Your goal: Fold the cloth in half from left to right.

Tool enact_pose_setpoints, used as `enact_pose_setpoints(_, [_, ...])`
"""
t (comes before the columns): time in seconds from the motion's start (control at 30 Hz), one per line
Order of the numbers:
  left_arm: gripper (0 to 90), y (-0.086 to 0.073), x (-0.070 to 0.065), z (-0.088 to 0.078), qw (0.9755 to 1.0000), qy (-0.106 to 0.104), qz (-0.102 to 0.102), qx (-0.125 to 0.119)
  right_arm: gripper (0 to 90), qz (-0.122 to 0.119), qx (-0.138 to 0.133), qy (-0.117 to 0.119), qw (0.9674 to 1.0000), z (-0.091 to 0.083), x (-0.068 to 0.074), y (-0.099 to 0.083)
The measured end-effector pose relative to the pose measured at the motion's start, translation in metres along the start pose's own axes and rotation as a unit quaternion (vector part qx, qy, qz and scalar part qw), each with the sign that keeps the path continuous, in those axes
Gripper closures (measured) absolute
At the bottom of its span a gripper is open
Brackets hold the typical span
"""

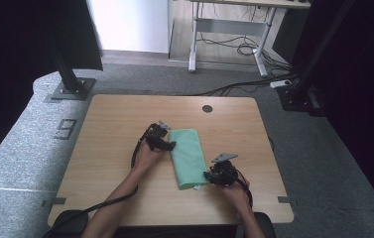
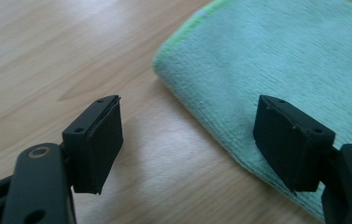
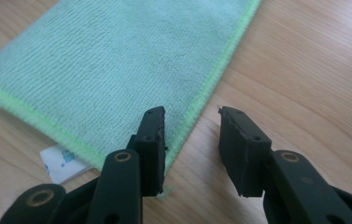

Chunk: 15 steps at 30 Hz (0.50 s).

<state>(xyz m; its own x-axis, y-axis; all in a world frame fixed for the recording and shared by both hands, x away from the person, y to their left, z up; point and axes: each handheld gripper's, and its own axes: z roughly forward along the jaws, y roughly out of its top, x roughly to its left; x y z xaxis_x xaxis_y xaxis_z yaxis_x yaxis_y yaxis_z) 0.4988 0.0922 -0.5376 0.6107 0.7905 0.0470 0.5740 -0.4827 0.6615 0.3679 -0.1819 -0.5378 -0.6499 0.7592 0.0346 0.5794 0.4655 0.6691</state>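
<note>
High view: a folded green cloth (image 1: 188,157) lies flat near the middle of the wooden table (image 1: 120,119), its long side running away from the person. It is a narrow rectangle of mint-green microfibre. The left gripper (image 1: 167,145) sits at the cloth's far left edge; the right gripper (image 1: 208,174) sits at its near right corner. Jaw spacing is too small to judge here. The person's forearms enter from the bottom edge, and a black cable trails from the left hand.

Left gripper view: the jaws stand wide apart with nothing between the pads. The left pad (image 2: 100,144) hangs over bare wood; the right pad overlaps the cloth's rounded folded edge. The cloth's pile is fine and looped. Its far part is cut off by the frame.

Right gripper view: the jaws are parted, with bare wood and the cloth's corner in the gap; neither pad presses on the cloth. A brighter green stitched hem (image 3: 220,65) borders the cloth. A white care label (image 3: 61,162) protrudes from under the near edge; its print is illegible.
</note>
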Motion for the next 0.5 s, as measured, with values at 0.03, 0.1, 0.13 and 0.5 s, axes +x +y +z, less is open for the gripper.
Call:
enact_pose_setpoints(0.03, [24.6, 0.0, 0.001, 0.0, 1.0, 0.002, 0.0, -0.002, 59.9, -0.001, 0.0, 0.003, 1.0, 0.001, 0.003, 0.001])
enact_pose_setpoints(0.1, [24.5, 0.001, 0.004, 0.0, 1.0, 0.006, -0.006, -0.003, 59.8, -0.006, 0.0, 0.006, 1.0, 0.002, 0.006, 0.001])
enact_pose_setpoints(0.13, [24.6, 0.002, 0.006, 0.001, 0.9999, 0.005, -0.013, -0.004, 59.7, -0.008, 0.0, 0.01, 0.9999, 0.002, 0.007, 0.002])
enact_pose_setpoints(0.5, [20.8, 0.014, 0.035, 0.018, 0.9977, 0.013, -0.066, -0.004, 59.1, -0.013, -0.005, 0.018, 0.9997, 0.006, 0.014, 0.004])
